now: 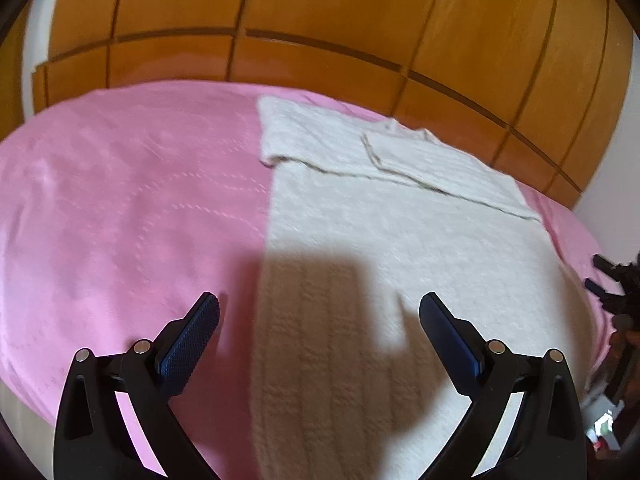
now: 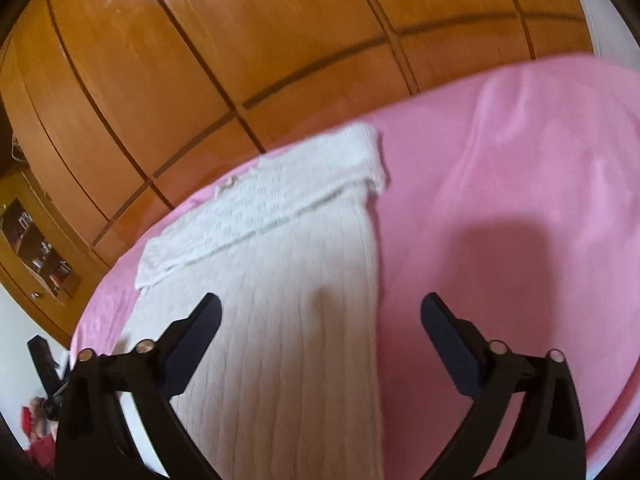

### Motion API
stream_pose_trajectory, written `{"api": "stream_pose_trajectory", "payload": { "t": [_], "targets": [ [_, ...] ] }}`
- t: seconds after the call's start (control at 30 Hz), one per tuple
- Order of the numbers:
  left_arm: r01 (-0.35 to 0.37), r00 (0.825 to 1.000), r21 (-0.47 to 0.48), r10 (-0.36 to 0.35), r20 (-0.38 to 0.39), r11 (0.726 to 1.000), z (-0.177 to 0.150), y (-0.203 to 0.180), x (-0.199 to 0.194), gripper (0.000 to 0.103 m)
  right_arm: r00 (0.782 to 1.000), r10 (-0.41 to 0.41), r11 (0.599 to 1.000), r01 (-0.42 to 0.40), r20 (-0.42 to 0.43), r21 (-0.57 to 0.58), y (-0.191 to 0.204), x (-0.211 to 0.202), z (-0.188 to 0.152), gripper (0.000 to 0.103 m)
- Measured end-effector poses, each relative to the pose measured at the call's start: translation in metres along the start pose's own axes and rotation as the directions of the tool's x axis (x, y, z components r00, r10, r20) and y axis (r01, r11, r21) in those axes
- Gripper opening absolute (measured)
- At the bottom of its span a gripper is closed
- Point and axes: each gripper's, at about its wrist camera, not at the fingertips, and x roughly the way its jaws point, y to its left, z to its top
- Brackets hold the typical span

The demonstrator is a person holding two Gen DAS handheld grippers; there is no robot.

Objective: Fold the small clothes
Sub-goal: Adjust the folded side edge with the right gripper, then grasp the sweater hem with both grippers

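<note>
A cream knitted sweater [image 1: 384, 248] lies flat on a pink blanket [image 1: 120, 208], its sleeves folded across the far end. My left gripper [image 1: 319, 316] is open and empty, above the sweater's near left edge. The sweater also shows in the right wrist view [image 2: 288, 280]. My right gripper [image 2: 321, 316] is open and empty, hovering over the sweater's near right edge, its left finger [image 2: 200, 328] above the knit and its right finger [image 2: 444, 332] above the blanket. The other gripper [image 1: 616, 288] shows at the right edge of the left wrist view.
A wooden wardrobe [image 1: 320, 20] stands right behind the bed; it also fills the back of the right wrist view [image 2: 240, 40]. A shelf with small items [image 2: 36, 248] is at the far left. The pink blanket [image 2: 520, 180] spreads to the right.
</note>
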Motion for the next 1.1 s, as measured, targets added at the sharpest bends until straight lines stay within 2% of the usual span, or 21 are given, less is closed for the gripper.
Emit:
{"api": "stream_pose_trajectory", "payload": {
  "t": [0.1,0.2,0.33,0.43,0.5,0.57,0.63,0.7,0.73,0.83,1.1],
  "targets": [
    [0.026,0.999,0.022,-0.025,-0.048,0.999,-0.003,-0.003,0.0,0.098,0.995,0.064,0.992,-0.056,-0.073,0.111,-0.015,0.003,-0.013,0.068],
    [0.026,0.998,0.047,-0.023,-0.062,0.999,-0.004,-0.001,-0.005,0.098,0.992,0.084,0.988,-0.07,-0.099,0.136,-0.019,0.002,-0.02,0.067],
    [0.04,0.997,0.019,-0.039,-0.065,0.999,-0.004,0.011,-0.013,0.097,0.987,0.091,0.988,-0.073,-0.131,0.137,-0.013,0.001,-0.022,0.067],
    [0.066,0.993,-0.017,-0.067,-0.095,0.998,-0.008,0.021,-0.016,0.085,0.985,0.11,0.983,-0.088,-0.134,0.163,-0.017,-0.001,-0.025,0.065],
    [0.077,0.99,-0.028,-0.08,-0.118,0.997,-0.012,0.025,-0.017,0.078,0.982,0.127,0.977,-0.1,-0.136,0.19,-0.022,-0.004,-0.029,0.058],
    [0.089,0.988,-0.024,-0.092,-0.126,0.996,-0.015,0.026,-0.021,0.075,0.978,0.157,0.966,-0.122,-0.141,0.228,-0.027,-0.006,-0.032,0.054],
    [0.131,0.981,-0.055,-0.138,-0.139,0.99,-0.017,0.027,-0.022,0.066,0.972,0.184,0.957,-0.143,-0.144,0.254,-0.03,-0.008,-0.035,0.052],
    [0.164,0.973,-0.091,-0.176,-0.152,0.982,-0.019,0.026,-0.022,0.061,0.963,0.219,0.944,-0.169,-0.155,0.284,-0.032,-0.009,-0.04,0.051],
    [0.181,0.966,-0.108,-0.197,-0.169,0.978,-0.02,0.024,-0.02,0.061,0.961,0.226,0.941,-0.173,-0.157,0.292,-0.032,-0.01,-0.041,0.051],
    [0.183,0.962,-0.099,-0.199,-0.187,0.978,-0.023,0.019,-0.018,0.061,0.954,0.246,0.932,-0.184,-0.174,0.313,-0.031,-0.013,-0.046,0.049],
    [0.231,0.93,-0.14,-0.261,-0.258,0.963,-0.035,0.016,-0.021,0.061,0.933,0.288,0.907,-0.192,-0.217,0.375,-0.038,-0.015,-0.059,0.035]
  ]
}}
